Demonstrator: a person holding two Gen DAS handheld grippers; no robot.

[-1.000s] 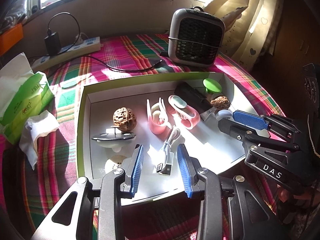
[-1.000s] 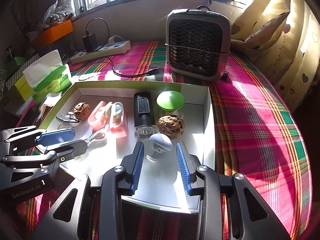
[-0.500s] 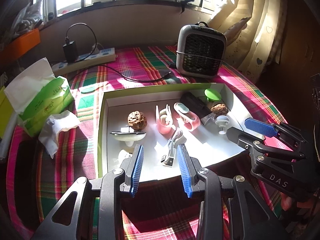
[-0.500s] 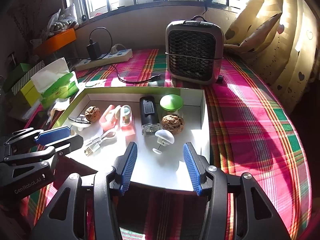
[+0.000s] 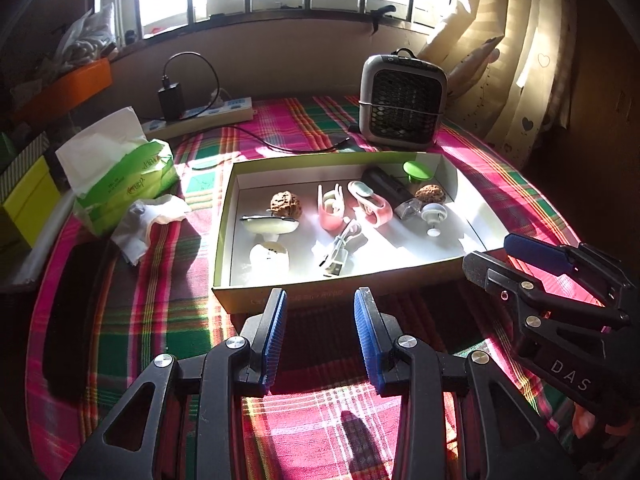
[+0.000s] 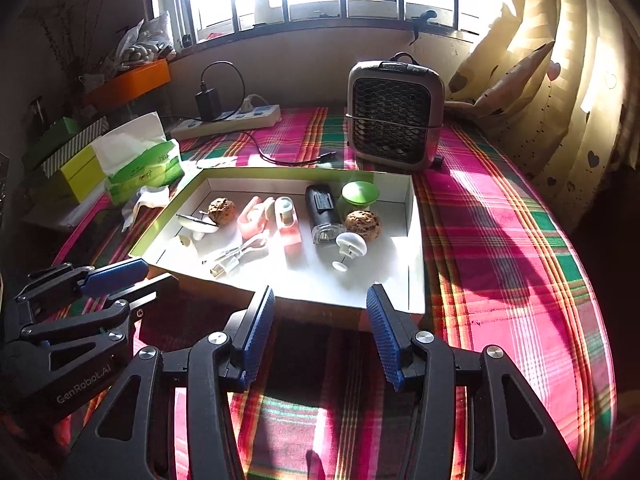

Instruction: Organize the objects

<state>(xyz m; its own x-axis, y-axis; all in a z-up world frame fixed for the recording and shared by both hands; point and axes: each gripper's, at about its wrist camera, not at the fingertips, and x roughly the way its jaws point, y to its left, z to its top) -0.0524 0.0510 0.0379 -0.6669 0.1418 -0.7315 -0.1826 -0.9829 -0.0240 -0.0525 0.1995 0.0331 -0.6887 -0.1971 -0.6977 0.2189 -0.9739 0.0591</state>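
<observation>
Left gripper: the left gripper (image 5: pixel 320 336) hangs over the plaid desk (image 5: pixel 160 320) just short of the near wall of the tray (image 5: pixel 280 300), blue pads parted, nothing between them.
Right gripper: the right gripper (image 6: pixel 320 336) sits off the tray's near right corner, jaws apart and empty; both tools tilt down toward the tray.
Tray, near half: a coiled white cable (image 5: pixel 340 246), a pale round piece (image 5: pixel 269 258) and a white mushroom-shaped knob (image 6: pixel 351 245) lie loose on the white floor.
Tray, middle: a dark-rimmed white dish (image 5: pixel 270 225), two pink clip-like items (image 5: pixel 348 206) and a black cylinder (image 6: pixel 323 214) lie in a rough row.
Tray, far half: two walnuts (image 6: pixel 362 222), one toward each end, and a green-lidded jar (image 6: pixel 359 196) by the far right corner.
Progress: judged complete or nearly so; every small item in view lies inside the tray and none remains on the cloth near it. Any finer sorting still due cannot be told.
Beyond the tray: a tissue pack (image 5: pixel 128 172) and crumpled tissue to its left, a grey fan heater (image 6: pixel 394 120) behind its far right corner, a power strip (image 6: pixel 228 120) under the window.
</observation>
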